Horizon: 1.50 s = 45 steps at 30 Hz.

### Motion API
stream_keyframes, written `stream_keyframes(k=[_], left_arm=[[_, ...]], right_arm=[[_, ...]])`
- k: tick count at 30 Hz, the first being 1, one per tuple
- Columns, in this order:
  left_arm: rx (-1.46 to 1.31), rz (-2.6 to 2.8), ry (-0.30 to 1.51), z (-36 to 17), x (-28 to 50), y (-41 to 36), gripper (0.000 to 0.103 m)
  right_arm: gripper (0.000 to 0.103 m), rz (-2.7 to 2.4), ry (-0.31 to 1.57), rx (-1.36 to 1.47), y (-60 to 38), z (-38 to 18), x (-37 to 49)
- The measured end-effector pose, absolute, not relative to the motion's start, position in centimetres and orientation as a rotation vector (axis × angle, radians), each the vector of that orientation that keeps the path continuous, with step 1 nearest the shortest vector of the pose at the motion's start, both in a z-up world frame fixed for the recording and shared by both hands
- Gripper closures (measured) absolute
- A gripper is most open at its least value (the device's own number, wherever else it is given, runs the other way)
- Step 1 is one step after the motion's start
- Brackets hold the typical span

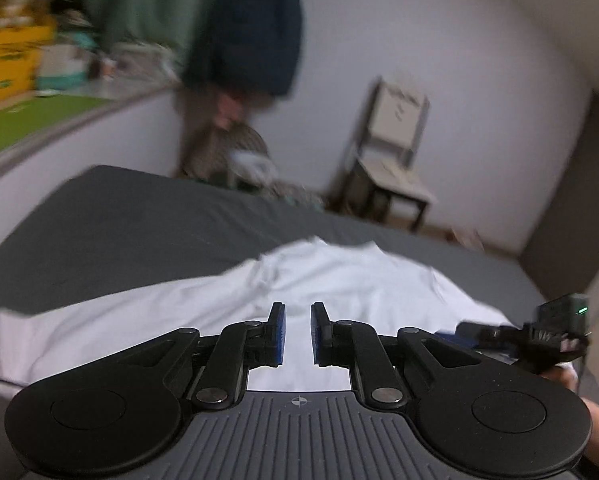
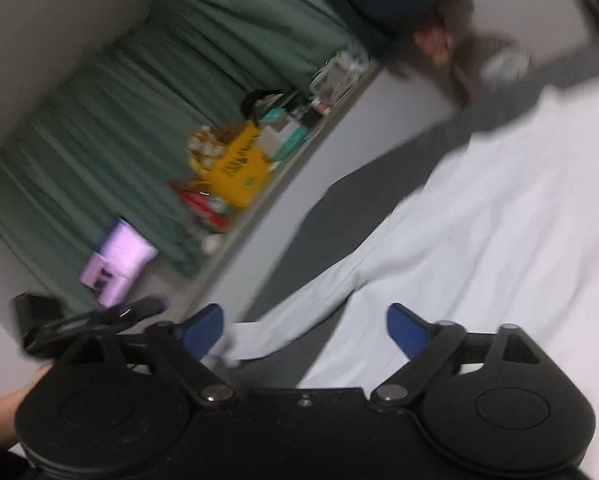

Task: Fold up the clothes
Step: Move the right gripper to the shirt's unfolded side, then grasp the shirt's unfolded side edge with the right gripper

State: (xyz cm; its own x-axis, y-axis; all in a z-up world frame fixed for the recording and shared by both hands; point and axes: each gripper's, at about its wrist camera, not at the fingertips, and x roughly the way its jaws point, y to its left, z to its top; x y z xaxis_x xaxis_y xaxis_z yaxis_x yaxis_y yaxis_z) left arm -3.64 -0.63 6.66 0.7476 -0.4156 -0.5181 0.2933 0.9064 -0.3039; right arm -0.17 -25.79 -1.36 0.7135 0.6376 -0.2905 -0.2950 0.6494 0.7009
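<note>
While a white shirt (image 1: 339, 280) is lying spread across the grey bed (image 1: 119, 220), the left claw (image 1: 298, 308) is hovering above its near edge, its blue pads (image 1: 278, 336) drawn almost shut with only a thin slit between them and no cloth caught there. The garment is sitting with its neck end pointing away toward the far side of the mattress, and its body is filling the space just ahead of the fingers.

In the right wrist view, the right claw (image 2: 303, 316) is standing wide, gripping nothing. One blue finger (image 2: 203, 328) is showing on each side of a long sleeve (image 2: 319, 292) that is trailing down from the shirt over the grey sheet. Whether either pad is touching the sleeve cannot be told through the blur. The rest of the shirt is spreading up and to the right in that view.

A person's hand (image 2: 7, 408) is showing at the lower left edge of the right wrist view, behind the tool's black body.

Beyond the bed, a pale chair (image 1: 395, 148) is standing against the white wall. A green curtain (image 1: 147, 0) is hanging to the left, with a dark garment (image 1: 255, 32) hanging beside it. A yellow box (image 1: 7, 60) is sitting among other blurred items on a ledge (image 1: 39, 120) along the wall, and a lilac object (image 2: 119, 260) is resting further along it.
</note>
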Motion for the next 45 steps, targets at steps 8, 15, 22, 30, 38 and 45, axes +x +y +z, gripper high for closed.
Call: stream_keyframes(k=[8, 15, 22, 30, 38, 45], left_arm=[[-0.460, -0.347, 0.598, 4.4, -7.4, 2.4, 0.091], [-0.306, -0.436, 0.656, 2.4, -8.7, 2.6, 0.091], [-0.411, -0.376, 0.619, 2.0, -7.4, 3.8, 0.091], [-0.421, -0.333, 0.572, 2.1, -8.4, 4.1, 0.091], [-0.368, -0.354, 0.576, 2.1, -8.0, 2.9, 0.091], [-0.349, -0.333, 0.618, 2.2, -7.4, 2.5, 0.091]], right_arm=[[0.055, 0.317, 0.628, 0.095, -19.3, 6.9, 10.0], [0.054, 0.158, 1.039, -0.176, -12.4, 4.4, 27.3], [0.057, 0.026, 1.294, 0.104, -9.5, -0.5, 37.8], [0.077, -0.207, 1.391, 0.266, -12.4, -5.5, 39.6], [0.084, -0.324, 1.327, 0.435, -15.5, -7.8, 38.1], [0.100, -0.270, 1.260, 0.492, -17.0, -6.7, 36.9]])
